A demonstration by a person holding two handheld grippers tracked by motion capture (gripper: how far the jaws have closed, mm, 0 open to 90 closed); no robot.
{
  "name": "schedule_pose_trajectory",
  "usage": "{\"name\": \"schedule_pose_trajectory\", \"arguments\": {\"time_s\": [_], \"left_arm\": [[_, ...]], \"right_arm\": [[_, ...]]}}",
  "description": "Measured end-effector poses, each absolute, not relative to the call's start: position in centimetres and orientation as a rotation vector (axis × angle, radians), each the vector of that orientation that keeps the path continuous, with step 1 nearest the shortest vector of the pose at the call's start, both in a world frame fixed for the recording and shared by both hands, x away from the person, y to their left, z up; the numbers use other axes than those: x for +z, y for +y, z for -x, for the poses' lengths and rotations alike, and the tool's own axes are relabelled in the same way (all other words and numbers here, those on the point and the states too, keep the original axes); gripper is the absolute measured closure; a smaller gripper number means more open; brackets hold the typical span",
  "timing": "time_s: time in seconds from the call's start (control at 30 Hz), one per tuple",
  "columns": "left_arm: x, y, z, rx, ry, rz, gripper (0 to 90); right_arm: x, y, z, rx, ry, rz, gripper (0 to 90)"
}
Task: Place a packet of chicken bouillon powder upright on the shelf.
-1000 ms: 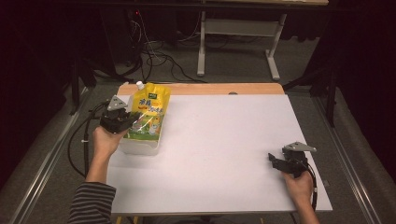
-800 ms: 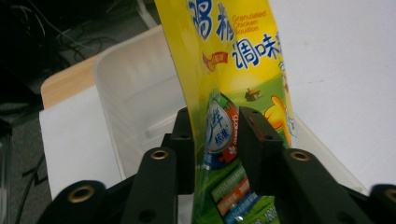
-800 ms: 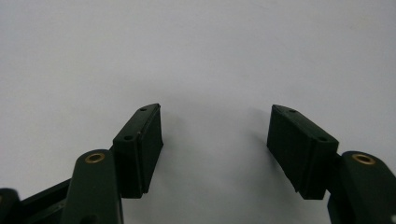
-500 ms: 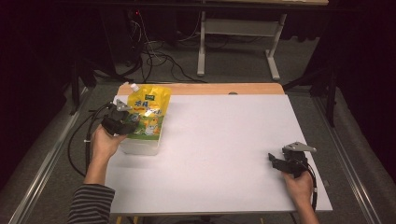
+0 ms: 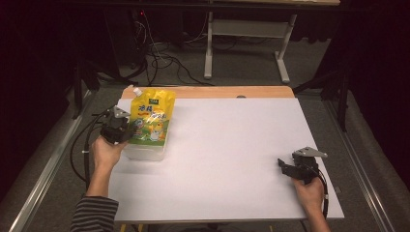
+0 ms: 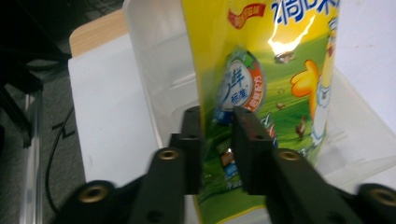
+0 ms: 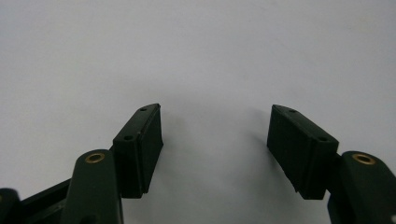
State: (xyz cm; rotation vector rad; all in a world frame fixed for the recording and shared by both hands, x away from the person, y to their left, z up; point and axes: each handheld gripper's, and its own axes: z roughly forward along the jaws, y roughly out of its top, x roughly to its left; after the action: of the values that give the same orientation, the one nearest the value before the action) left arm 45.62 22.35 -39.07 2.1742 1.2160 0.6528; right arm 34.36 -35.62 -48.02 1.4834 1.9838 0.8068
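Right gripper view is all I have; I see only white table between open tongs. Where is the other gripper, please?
Observer: The left gripper is at the table's far left corner, by a yellow pouch.
Operator: Does it hold the pouch?
Observer: Yes, its tongs are shut on the pouch's lower edge.
Operator: Is the pouch lying on the table?
Observer: No, it rests on a clear plastic tub.

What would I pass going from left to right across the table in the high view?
Left gripper with its fingers closed on the pouch → yellow pouch standing in the clear plastic container → bare white table → right gripper, fingers open, resting near the right edge.
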Motion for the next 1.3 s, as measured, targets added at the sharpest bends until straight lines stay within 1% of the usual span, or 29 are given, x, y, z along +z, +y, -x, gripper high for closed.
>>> {"name": "schedule_pose_trajectory", "arguments": {"time_s": [0.07, 0.1, 0.13, 0.17, 0.2, 0.23, 0.27, 0.3, 0.33, 0.37, 0.4, 0.43, 0.47, 0.63, 0.8, 0.93, 1.1, 1.17, 1.2, 1.3], "left_arm": [[-39.3, 22.0, -45.6, 0.693, 1.199, -2.218, 84.3], [-39.3, 22.0, -45.6, 0.693, 1.199, -2.218, 85.1], [-39.4, 21.6, -45.6, 0.728, 1.197, -2.251, 85.2], [-39.4, 21.5, -45.6, 0.733, 1.203, -2.256, 84.8], [-39.3, 21.5, -45.6, 0.722, 1.212, -2.258, 82.6], [-39.3, 21.5, -45.6, 0.722, 1.212, -2.258, 76.1], [-39.2, 21.7, -45.7, 0.687, 1.226, -2.217, 67.1], [-39.2, 21.7, -45.7, 0.687, 1.226, -2.217, 60.5], [-39.1, 22.0, -45.8, 0.668, 1.239, -2.176, 56.7], [-38.8, 22.2, -45.7, 0.670, 1.243, -2.109, 54.7], [-38.6, 22.2, -45.7, 0.679, 1.240, -2.076, 53.2], [-38.6, 22.2, -45.7, 0.679, 1.240, -2.076, 52.6], [-38.2, 22.1, -45.9, 0.675, 1.238, -2.041, 52.7], [-37.9, 21.7, -46.5, 0.673, 1.259, -2.046, 52.8], [-37.6, 21.7, -47.2, 0.642, 1.277, -1.995, 52.8], [-36.9, 21.7, -47.7, 0.618, 1.278, -1.955, 55.6], [-36.4, 21.5, -48.2, 0.615, 1.284, -1.951, 61.2], [-36.4, 21.9, -48.4, 0.598, 1.293, -1.939, 66.7], [-36.4, 22.2, -48.4, 0.580, 1.290, -1.931, 70.8], [-36.2, 22.3, -48.0, 0.579, 1.253, -1.958, 82.3]], "right_arm": [[-48.0, -35.6, -34.4, 0.806, 1.983, -1.483, 35.9], [-48.0, -35.6, -34.4, 0.806, 1.983, -1.483, 35.9], [-48.0, -35.6, -34.4, 0.806, 1.984, -1.482, 35.9], [-48.0, -35.6, -34.4, 0.806, 1.984, -1.482, 35.9], [-48.0, -35.6, -34.4, 0.806, 1.983, -1.483, 35.9], [-48.0, -35.6, -34.4, 0.806, 1.983, -1.483, 35.9], [-48.0, -35.6, -34.4, 0.807, 1.984, -1.483, 35.9], [-48.0, -35.6, -34.4, 0.807, 1.984, -1.483, 35.9], [-48.0, -35.6, -34.4, 0.807, 1.984, -1.485, 35.9], [-48.0, -35.6, -34.4, 0.807, 1.984, -1.485, 35.9], [-48.0, -35.6, -34.4, 0.807, 1.983, -1.485, 35.9], [-48.0, -35.6, -34.4, 0.808, 1.983, -1.485, 35.9], [-48.0, -35.6, -34.4, 0.807, 1.983, -1.485, 35.9], [-48.0, -35.6, -34.4, 0.807, 1.984, -1.483, 35.9], [-48.0, -35.6, -34.4, 0.807, 1.983, -1.485, 35.9], [-48.0, -35.6, -34.4, 0.808, 1.984, -1.485, 35.8], [-48.0, -35.6, -34.4, 0.807, 1.983, -1.485, 35.9], [-48.0, -35.6, -34.4, 0.806, 1.984, -1.483, 36.0], [-48.0, -35.6, -34.3, 0.803, 1.985, -1.477, 36.1], [-48.0, -35.6, -34.4, 0.805, 1.985, -1.481, 36.1]]}}
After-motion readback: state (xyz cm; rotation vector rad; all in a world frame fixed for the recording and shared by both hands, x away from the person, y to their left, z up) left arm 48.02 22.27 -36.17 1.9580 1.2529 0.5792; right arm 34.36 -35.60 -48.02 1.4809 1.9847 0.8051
